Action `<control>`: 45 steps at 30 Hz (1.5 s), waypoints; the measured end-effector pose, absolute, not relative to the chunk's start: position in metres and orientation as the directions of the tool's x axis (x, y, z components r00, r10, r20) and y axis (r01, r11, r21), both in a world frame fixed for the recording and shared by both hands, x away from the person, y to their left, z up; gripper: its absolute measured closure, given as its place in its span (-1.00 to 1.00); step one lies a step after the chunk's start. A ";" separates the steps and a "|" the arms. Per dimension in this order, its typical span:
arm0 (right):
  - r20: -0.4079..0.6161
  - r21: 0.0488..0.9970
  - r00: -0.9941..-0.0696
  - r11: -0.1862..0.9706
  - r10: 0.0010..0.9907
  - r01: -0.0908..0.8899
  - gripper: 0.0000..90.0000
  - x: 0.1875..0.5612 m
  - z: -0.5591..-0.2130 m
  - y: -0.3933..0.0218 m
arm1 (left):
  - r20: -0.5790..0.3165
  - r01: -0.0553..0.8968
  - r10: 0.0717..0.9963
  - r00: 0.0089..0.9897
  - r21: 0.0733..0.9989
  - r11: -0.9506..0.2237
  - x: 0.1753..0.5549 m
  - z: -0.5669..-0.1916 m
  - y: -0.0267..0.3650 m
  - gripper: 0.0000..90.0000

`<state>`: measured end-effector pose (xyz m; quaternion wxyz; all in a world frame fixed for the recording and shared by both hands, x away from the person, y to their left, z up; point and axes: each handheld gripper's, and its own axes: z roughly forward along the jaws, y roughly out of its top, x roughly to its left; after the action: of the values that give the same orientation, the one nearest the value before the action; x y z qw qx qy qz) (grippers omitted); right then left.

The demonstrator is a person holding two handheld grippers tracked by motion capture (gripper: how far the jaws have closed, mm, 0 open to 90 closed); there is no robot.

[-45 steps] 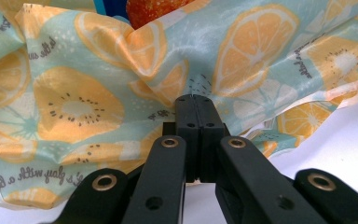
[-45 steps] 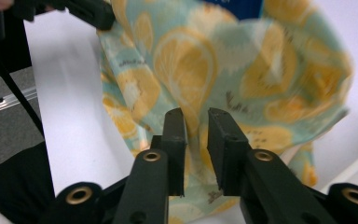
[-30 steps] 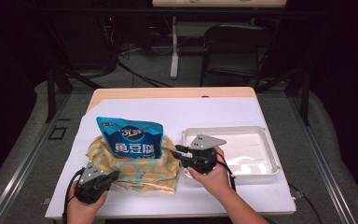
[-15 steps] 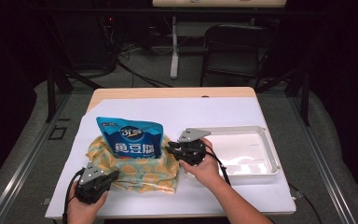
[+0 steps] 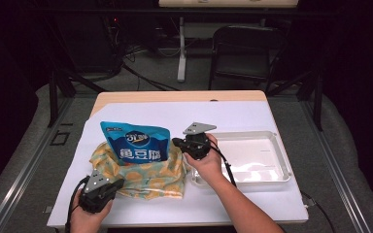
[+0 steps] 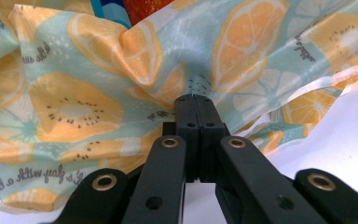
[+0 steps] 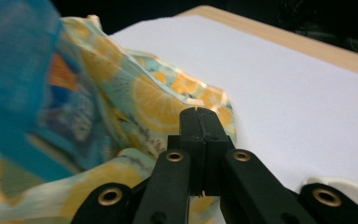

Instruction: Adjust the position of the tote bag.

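Bag [image 5: 141, 172]: a fruit-print fabric bag, lying crumpled mid-counter [image 5: 252, 116], with a blue snack pouch [image 5: 137, 143] standing out of its mouth toward 12 o'clock. Seems each gripper takes one side of the bag so the mouth stays spread around the pouch, either for loading or drawing it out; which one cannot be told from this moment.

Left gripper [image 6: 195, 100]: at the bag's 7 o'clock corner in the high view. Jaws pressed together, fabric puckered and drawn into the tips; reads as a firm pinch on the bag's near edge.

Right gripper [image 7: 198, 112]: at the bag's 2 o'clock edge, just left of the white tray [image 5: 277, 145]. Jaws have just been closing and now meet flat. The tips sit at the bag's rim; probably a fold of cloth is caught between them, though the right gripper view is blurred and the cloth at the tips is hard to make out.

Tray sits at 3 o'clock of the bag, nothing in it.
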<state>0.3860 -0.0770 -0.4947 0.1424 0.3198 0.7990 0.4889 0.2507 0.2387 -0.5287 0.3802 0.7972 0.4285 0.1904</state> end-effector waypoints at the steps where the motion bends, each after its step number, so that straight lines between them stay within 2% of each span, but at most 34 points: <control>1: 0.090 0.866 -0.748 0.319 0.658 0.384 1.00 0.389 -0.497 -0.078 | -0.018 0.539 0.828 0.561 0.767 -0.348 0.251 -0.529 0.239 1.00; 12: 0.095 0.833 -0.709 0.334 0.699 0.441 1.00 0.401 -0.510 -0.079 | -0.017 0.548 0.833 0.553 0.761 -0.348 0.248 -0.530 0.240 1.00; 26: 0.104 0.838 -0.721 0.330 0.686 0.434 0.97 0.397 -0.510 -0.080 | -0.043 0.530 0.827 0.560 0.786 -0.319 0.242 -0.523 0.244 0.99; 36: 0.122 0.855 -0.730 0.301 0.673 0.422 0.79 0.390 -0.505 -0.081 | -0.049 0.513 0.831 0.553 0.806 -0.294 0.238 -0.519 0.247 0.84; 45: 0.135 0.890 -0.749 0.253 0.649 0.379 0.50 0.378 -0.489 -0.087 | -0.071 0.500 0.839 0.539 0.829 -0.251 0.236 -0.515 0.253 0.66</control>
<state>0.3783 -0.0870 -0.4891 0.1308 0.3292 0.7807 0.5149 0.2359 0.2528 -0.5150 0.4280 0.7658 0.4373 0.1979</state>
